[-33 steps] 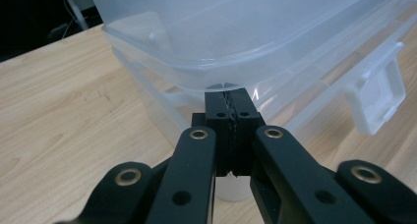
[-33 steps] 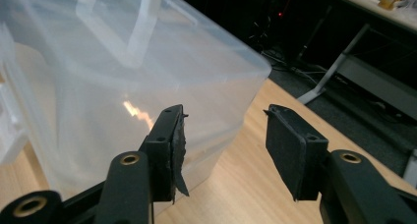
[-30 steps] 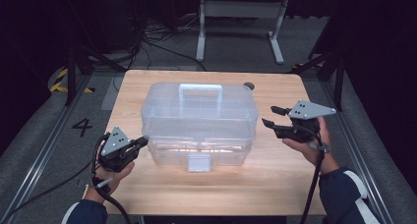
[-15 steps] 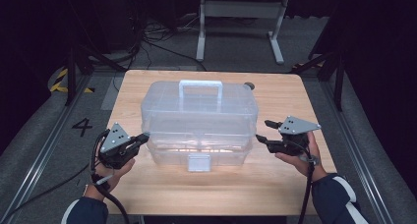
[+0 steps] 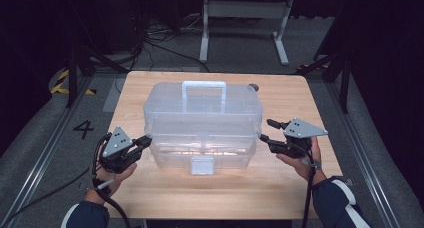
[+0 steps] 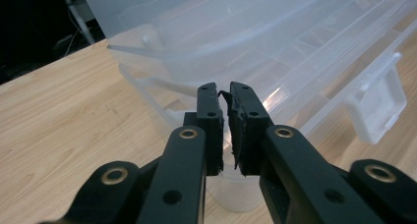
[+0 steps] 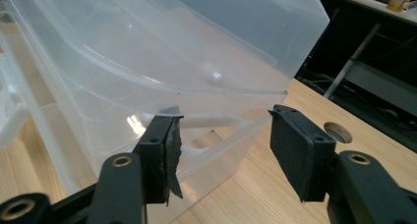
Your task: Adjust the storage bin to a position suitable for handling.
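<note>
A clear plastic storage box (image 5: 202,118) with a white handle (image 5: 203,88) on its lid and a front latch (image 5: 201,164) stands in the middle of the wooden table (image 5: 300,98). My left gripper (image 5: 146,139) sits at the box's lower left corner, jaws shut with nothing between them. Its own view puts the left gripper (image 6: 224,98) just short of the box wall (image 6: 246,42), with the latch (image 6: 378,101) off to the right. My right gripper (image 5: 265,130) is open beside the box's right end. From its own camera, the right gripper (image 7: 223,123) faces the box's corner (image 7: 147,52) without touching it.
A round hole (image 5: 254,87) is set in the table behind the box, seen too as the hole (image 7: 337,131) past my right jaw. Bare wood lies in front of the box and on both sides. A white metal stand (image 5: 245,18) and cables lie on the floor beyond the table.
My right gripper has come down and back toward the person, ending low at the box's right end. The left gripper has hardly moved.
</note>
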A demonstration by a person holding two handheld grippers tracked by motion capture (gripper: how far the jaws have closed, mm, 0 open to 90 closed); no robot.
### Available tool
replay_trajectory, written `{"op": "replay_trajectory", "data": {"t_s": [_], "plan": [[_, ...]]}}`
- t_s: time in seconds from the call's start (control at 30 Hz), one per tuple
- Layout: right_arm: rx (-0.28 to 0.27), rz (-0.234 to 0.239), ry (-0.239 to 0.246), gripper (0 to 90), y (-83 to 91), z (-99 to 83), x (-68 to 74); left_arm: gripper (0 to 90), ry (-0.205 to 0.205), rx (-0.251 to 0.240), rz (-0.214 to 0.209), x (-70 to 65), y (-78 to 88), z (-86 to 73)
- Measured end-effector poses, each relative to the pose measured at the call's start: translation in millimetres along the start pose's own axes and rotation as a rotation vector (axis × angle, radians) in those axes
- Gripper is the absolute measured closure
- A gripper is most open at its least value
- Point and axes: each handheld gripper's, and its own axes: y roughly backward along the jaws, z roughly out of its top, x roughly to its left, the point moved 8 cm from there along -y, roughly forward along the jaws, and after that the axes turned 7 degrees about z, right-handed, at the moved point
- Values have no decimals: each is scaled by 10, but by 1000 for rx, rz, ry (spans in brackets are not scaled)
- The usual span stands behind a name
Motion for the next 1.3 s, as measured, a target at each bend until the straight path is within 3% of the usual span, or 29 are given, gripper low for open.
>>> {"op": "replay_trajectory", "data": {"t_s": [0.27,0.43,0.5,0.8,1.1,1.3], "plan": [[-62,-24,17,596,27,98,11,725,3,15,22,25,79,-98],[-88,-41,24,628,32,140,3,665,15,13,25,74,114,-160],[-101,-46,20,639,29,161,-4,631,37,29,21,78,116,-213],[-138,-106,37,675,-13,255,-22,528,15,159,31,49,28,-566],[-168,-147,44,678,-87,380,-57,463,-1,249,-30,-32,-69,-844],[-191,-219,18,680,-152,468,-125,371,21,295,-47,-41,-95,-1044]]}}
